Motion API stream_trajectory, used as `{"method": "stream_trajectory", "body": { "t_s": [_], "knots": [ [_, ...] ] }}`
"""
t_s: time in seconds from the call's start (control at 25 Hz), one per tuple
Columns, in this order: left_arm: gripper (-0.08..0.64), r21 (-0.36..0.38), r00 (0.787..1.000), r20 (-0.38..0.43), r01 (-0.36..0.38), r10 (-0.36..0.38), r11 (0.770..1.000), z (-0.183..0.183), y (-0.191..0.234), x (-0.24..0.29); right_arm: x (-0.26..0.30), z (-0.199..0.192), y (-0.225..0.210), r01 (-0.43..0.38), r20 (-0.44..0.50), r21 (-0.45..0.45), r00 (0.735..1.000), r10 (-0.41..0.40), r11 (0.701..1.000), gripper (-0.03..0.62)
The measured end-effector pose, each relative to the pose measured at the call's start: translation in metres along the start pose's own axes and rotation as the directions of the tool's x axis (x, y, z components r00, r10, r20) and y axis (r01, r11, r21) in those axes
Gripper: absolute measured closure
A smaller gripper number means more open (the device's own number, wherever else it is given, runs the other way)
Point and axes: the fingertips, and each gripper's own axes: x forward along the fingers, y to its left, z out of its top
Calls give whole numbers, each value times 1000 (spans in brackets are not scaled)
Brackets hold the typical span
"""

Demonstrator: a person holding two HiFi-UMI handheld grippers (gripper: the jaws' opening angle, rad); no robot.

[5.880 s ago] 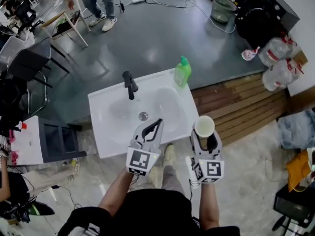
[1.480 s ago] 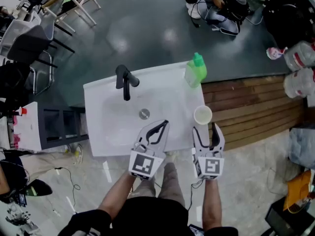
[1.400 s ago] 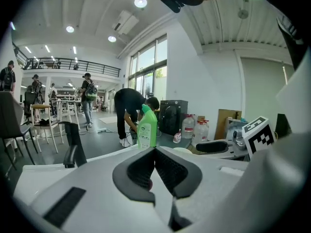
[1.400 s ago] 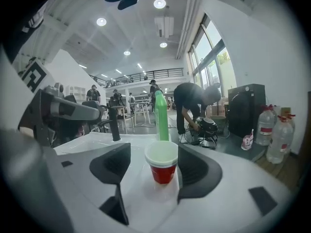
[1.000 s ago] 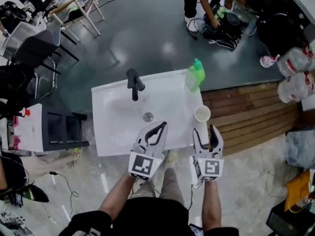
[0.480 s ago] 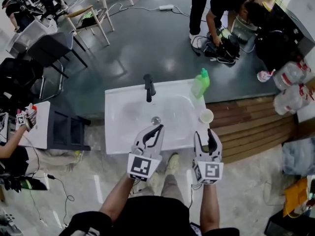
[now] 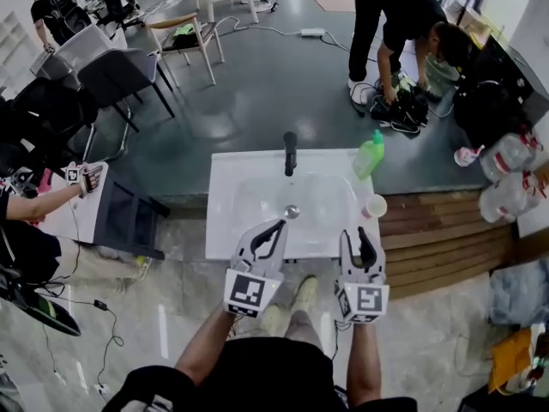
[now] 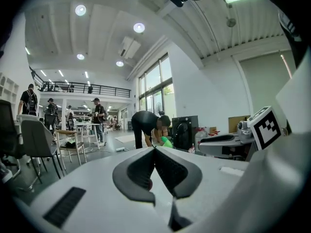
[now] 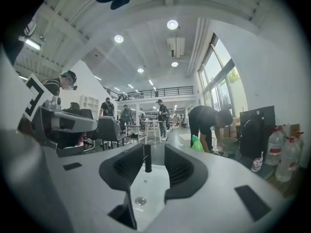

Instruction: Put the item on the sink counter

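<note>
The white cup [image 7: 374, 206] stands upright on the right edge of the white sink counter [image 7: 232, 230], near a green soap bottle [image 7: 369, 154]. A black faucet [image 7: 290, 153] rises at the counter's back. Both grippers hang in front of the counter's near edge, apart from the cup. My right gripper [image 7: 354, 234] is open with nothing between its pads; its jaws have just been closing. In the right gripper view the faucet [image 9: 147, 160] and the drain [image 9: 140, 200] show through that gap. My left gripper [image 7: 280, 225] is shut and empty, its pads meeting at the tips [image 8: 154, 152].
A wooden platform [image 7: 446, 239] lies to the right of the sink, with water jugs [image 7: 506, 157] beyond it. A person [image 7: 403, 24] bends over gear at the back right. Chairs [image 7: 120, 75] and a dark rack [image 7: 129, 221] stand to the left.
Both grippers have drawn back from the sink and risen, so the counter looks smaller and farther off. The cup stays on the counter. The right jaws stand narrower than before.
</note>
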Motion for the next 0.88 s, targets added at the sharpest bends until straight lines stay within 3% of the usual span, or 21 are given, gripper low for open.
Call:
{"method": "stream_trajectory", "body": {
  "t_s": [0.44, 0.88],
  "knots": [
    [558, 13, 998, 41, -50, 50, 999, 7, 28, -71, -24, 25, 60, -13, 45, -30, 999, 15, 999, 515],
    [558, -5, 998, 34, -44, 44, 999, -8, 37, -117, -52, 17, 103, -18, 44, -46, 999, 20, 999, 555]
  ]
}}
